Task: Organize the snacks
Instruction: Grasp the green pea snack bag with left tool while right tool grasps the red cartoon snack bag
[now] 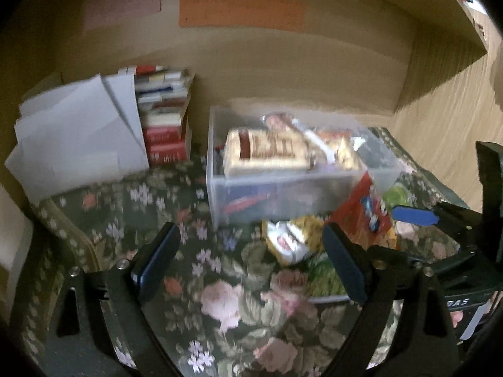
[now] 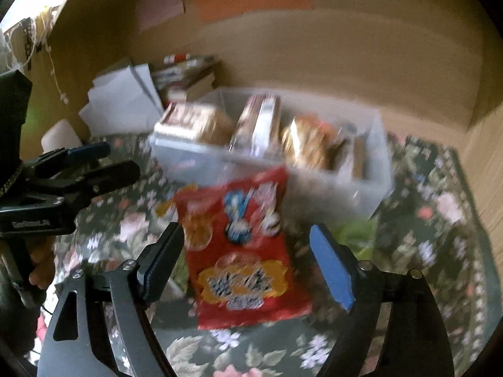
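Observation:
A clear plastic bin (image 1: 283,185) stands on the floral cloth and holds several snack packs; it also shows in the right wrist view (image 2: 371,169). A red snack bag (image 2: 245,251) lies in front of the bin, between the open fingers of my right gripper (image 2: 248,267), not clamped. In the left wrist view the red bag (image 1: 361,216) leans by the bin's front right corner, beside a yellow-white packet (image 1: 292,242) and a green packet (image 1: 323,276). My left gripper (image 1: 251,264) is open and empty above the cloth, left of these packets.
White paper boxes (image 1: 78,138) and a stack of red and white books (image 1: 163,116) stand at the back left against the cardboard wall (image 1: 283,69). The floral cloth (image 1: 220,308) covers the table. A green packet (image 2: 358,235) lies right of the red bag.

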A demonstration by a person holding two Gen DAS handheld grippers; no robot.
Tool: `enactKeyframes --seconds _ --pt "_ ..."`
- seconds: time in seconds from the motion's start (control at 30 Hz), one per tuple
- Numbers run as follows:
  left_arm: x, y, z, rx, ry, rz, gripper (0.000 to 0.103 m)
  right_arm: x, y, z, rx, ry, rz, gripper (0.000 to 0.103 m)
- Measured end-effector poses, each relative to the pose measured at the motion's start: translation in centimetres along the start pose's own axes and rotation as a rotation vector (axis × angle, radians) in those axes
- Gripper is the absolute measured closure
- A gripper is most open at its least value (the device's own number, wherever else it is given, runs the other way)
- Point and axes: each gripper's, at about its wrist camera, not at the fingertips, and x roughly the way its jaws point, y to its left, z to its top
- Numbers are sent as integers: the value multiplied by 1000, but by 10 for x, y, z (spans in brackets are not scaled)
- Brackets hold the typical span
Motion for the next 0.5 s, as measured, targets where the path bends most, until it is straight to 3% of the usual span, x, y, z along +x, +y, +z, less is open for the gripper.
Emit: enactKeyframes --seconds 0.3,0.37,0.43,0.5 --pt "12 -1 -27 -16 69 -30 10 27 6 -9 -11 69 -22 22" --pt "14 -3 -29 -14 75 -40 10 29 4 -8 1 75 -14 26" --pt "15 -9 -31 -7 80 -55 11 28 3 -8 -5 75 -17 37" --pt "16 -15 -32 4 81 -68 12 22 2 -10 -3 69 -22 37"
